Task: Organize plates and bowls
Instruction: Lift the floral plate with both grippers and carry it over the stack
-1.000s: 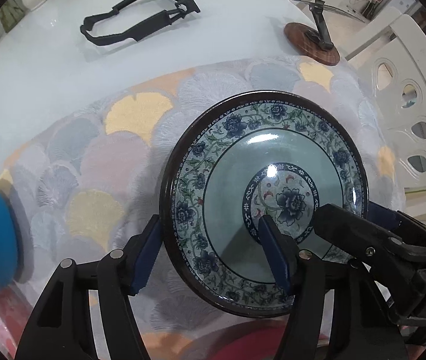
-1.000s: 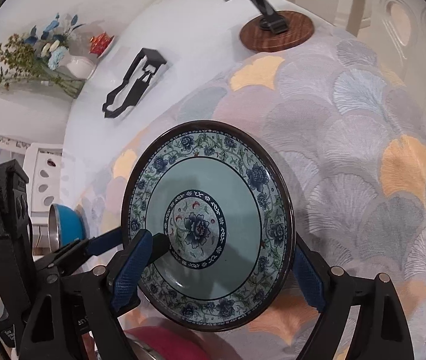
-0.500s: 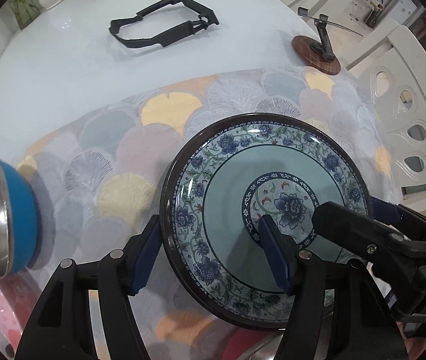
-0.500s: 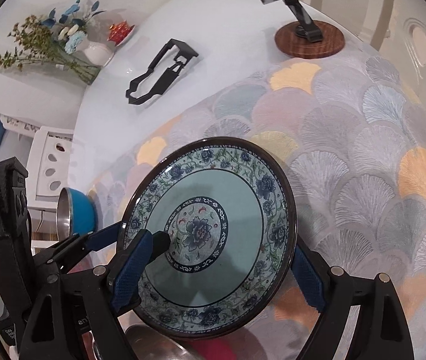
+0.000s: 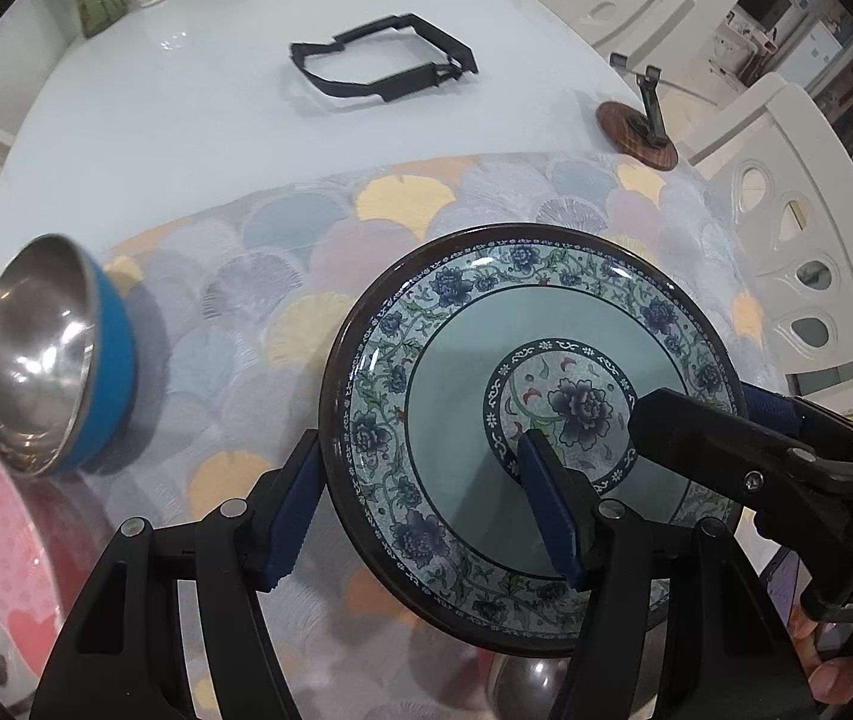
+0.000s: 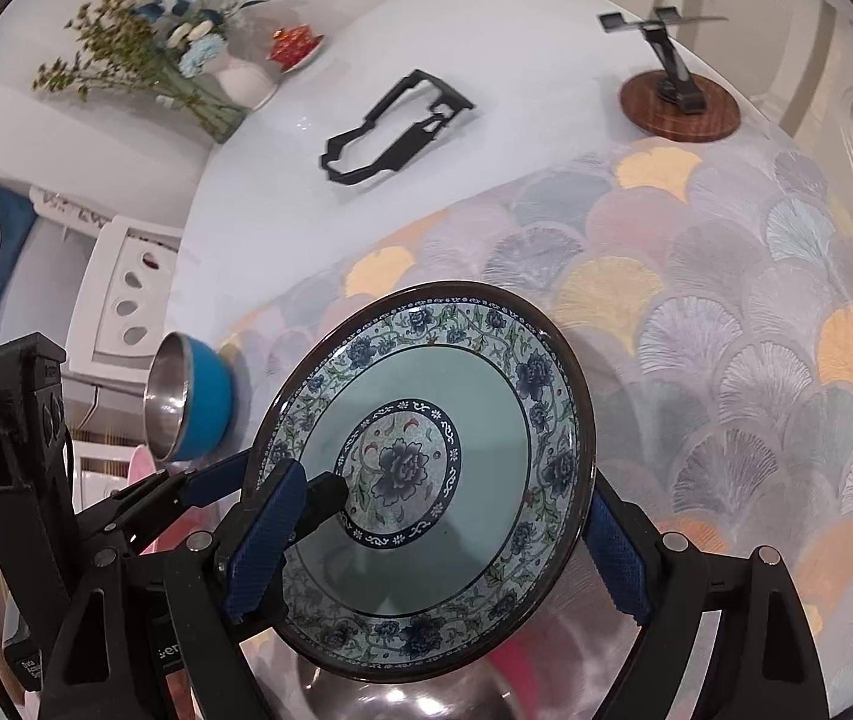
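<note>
Plate held off the cloth, tilted, gripped from both sides. Glazed ceramic: dark brown rim, white band of blue peonies and green vines, plain celadon well, central blue peony medallion ringed by a navy scroll border. Glare on the upper band.

Left gripper: one blue pad outside the plate's left rim, the other inside on the medallion edge; fingers clamped across the plate wall. Right gripper: one pad inside the well beside the medallion, the other under the right rim; likewise clamped on the plate.

Below the plate, partly hidden: a steel bowl and something red-pink, not identifiable. Left of the plate: pink patterned dish, then a blue bowl with steel lining, tipped on its side on the fan-pattern tablecloth.

Beyond the plate, on the bare white table: black plastic frame; to its right a round wooden base with a black stand. Farthest from the plate: white vase of flowers, small red dish.
</note>
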Demonstrator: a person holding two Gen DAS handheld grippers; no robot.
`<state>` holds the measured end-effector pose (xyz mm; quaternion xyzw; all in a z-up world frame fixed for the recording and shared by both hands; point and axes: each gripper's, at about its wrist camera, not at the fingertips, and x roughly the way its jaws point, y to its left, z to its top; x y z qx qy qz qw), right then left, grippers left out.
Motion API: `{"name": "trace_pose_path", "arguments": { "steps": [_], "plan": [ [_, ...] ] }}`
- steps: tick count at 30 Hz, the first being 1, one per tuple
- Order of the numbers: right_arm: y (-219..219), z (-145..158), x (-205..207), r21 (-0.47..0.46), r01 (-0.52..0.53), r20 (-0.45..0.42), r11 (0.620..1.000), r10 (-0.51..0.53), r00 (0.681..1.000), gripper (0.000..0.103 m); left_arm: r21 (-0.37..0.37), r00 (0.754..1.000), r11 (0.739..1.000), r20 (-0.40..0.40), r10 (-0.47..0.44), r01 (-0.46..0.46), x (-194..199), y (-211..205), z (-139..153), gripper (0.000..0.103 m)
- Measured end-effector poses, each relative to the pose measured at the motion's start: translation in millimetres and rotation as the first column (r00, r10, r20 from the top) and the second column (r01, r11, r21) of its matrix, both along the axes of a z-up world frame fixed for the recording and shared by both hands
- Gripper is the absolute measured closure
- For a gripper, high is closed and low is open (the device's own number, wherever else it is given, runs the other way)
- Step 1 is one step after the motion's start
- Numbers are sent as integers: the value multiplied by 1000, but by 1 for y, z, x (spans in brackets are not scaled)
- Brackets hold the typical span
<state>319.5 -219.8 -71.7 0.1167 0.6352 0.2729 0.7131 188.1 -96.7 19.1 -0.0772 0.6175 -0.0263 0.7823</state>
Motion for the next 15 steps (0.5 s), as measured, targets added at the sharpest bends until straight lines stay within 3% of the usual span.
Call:
{"name": "trace_pose_path", "arguments": {
  "steps": [15],
  "plan": [
    [37,32,-43,11,-68,51,998,67,996,16,-7,996,998,62,60,-60,-54,41,29,41]
  ]
}}
